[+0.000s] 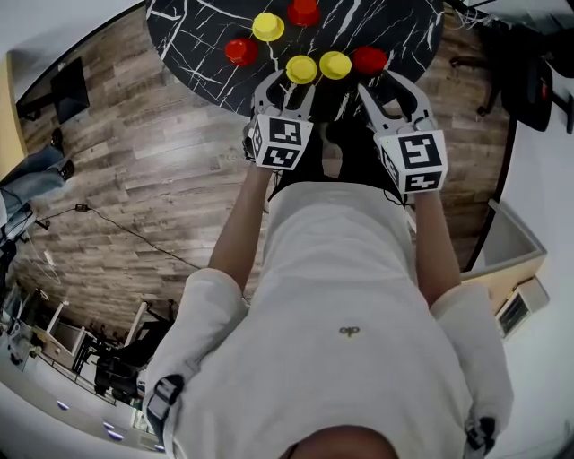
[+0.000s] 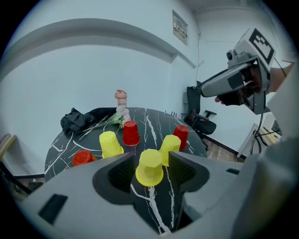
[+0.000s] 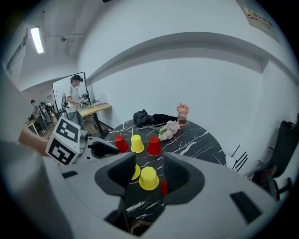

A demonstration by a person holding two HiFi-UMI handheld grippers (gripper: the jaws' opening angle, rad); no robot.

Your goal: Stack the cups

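Six upturned cups stand apart on the black marble table (image 1: 206, 54). At the near edge are a yellow cup (image 1: 301, 68), a second yellow cup (image 1: 335, 64) and a red cup (image 1: 369, 59). Farther back are a red cup (image 1: 240, 50), a yellow cup (image 1: 267, 26) and a red cup (image 1: 303, 12). My left gripper (image 1: 289, 90) is open just short of the nearest yellow cup (image 2: 149, 167), which shows between its jaws untouched. My right gripper (image 1: 392, 90) is open and empty near the right red cup; a yellow cup (image 3: 148, 178) shows ahead of it.
At the table's far side lie a bunch of flowers (image 3: 168, 130), a pink drink cup (image 3: 182, 113) and a black bag (image 3: 145, 116). An office chair (image 2: 201, 122) stands beside the table. A person (image 3: 74, 95) stands at a desk in the background. Wood floor surrounds the table.
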